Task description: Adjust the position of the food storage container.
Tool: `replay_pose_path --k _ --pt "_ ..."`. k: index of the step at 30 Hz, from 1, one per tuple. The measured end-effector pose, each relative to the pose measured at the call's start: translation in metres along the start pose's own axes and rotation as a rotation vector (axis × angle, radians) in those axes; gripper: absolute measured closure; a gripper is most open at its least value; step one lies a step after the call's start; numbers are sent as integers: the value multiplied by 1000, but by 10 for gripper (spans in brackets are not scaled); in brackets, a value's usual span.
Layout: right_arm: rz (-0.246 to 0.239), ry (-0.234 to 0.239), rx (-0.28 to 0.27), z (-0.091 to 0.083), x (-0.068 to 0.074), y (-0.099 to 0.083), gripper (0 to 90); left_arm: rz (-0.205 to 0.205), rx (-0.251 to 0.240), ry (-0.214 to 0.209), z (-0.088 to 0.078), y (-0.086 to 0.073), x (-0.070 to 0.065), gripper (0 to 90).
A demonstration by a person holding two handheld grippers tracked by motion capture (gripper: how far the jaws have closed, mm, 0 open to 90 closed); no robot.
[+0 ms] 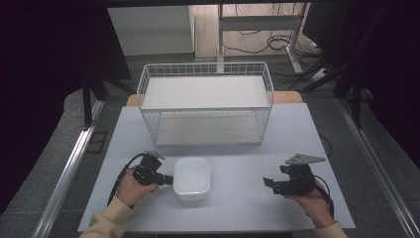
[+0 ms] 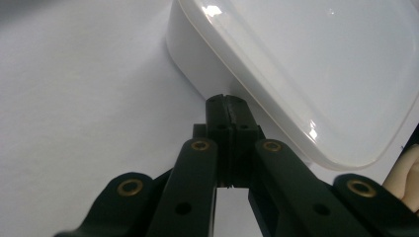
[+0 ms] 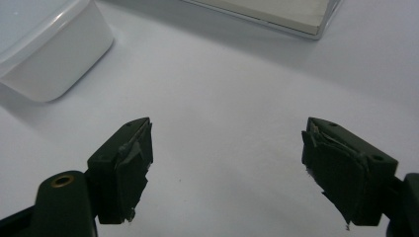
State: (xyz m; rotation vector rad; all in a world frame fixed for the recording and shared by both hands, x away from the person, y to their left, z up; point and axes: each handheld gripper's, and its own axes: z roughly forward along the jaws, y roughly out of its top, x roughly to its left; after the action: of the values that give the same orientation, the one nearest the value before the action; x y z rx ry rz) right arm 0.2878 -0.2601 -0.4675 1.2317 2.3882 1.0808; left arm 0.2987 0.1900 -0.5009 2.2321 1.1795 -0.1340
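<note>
Your left tool (image 2: pixel 228 106) has its jaws pressed together with nothing between them, and its tip sits against the near-left side wall of the white tub (image 2: pixel 306 74). Held that way it reads as a pusher rather than a grabber: closed jaws make one stiff point for nudging the tub across the worktop (image 1: pixel 237 198). Your right tool (image 3: pixel 227 168) stands with its jaws wide apart and empty, resting near the worktop's right edge, well apart from the tub and probably waiting to catch or steady it.

The tub lies low on the worktop's front-middle, lid on. Between it and your right tool the surface is bare, so there is room to slide that way. Behind it, the wire rack (image 1: pixel 205 104) fills the back edge; its lower shelf opens toward you.
</note>
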Motion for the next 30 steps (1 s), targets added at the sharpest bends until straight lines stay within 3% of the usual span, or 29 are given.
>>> replay_pose_path --k 17,19,21,22,23,24,25,28,29,30 --pt "-3 6 8 4 2 -1 193 37 -13 -17 25 22 -20 900" --pt "-3 8 6 4 2 -1 193 39 -12 -15 24 22 -21 900" --pt "0 9 -1 2 1 -1 193 31 -56 30 11 17 -20 895" --pt "0 10 -4 2 2 -1 193 21 -92 44 5 16 -19 869" --pt "0 10 -4 2 2 -1 193 21 -92 44 5 16 -19 840" --pt "0 11 -10 1 2 -1 192 7 -167 88 -8 12 -21 786" --pt "0 11 -11 1 2 0 190 8 -196 101 -14 12 -23 732" --pt "8 16 -20 2 4 1 185 5 -262 110 -23 11 -30 542" --pt "4 18 -22 2 5 2 182 5 -293 95 -29 13 -36 487" --pt "4 18 -22 2 5 2 182 5 -293 95 -29 13 -36 437"
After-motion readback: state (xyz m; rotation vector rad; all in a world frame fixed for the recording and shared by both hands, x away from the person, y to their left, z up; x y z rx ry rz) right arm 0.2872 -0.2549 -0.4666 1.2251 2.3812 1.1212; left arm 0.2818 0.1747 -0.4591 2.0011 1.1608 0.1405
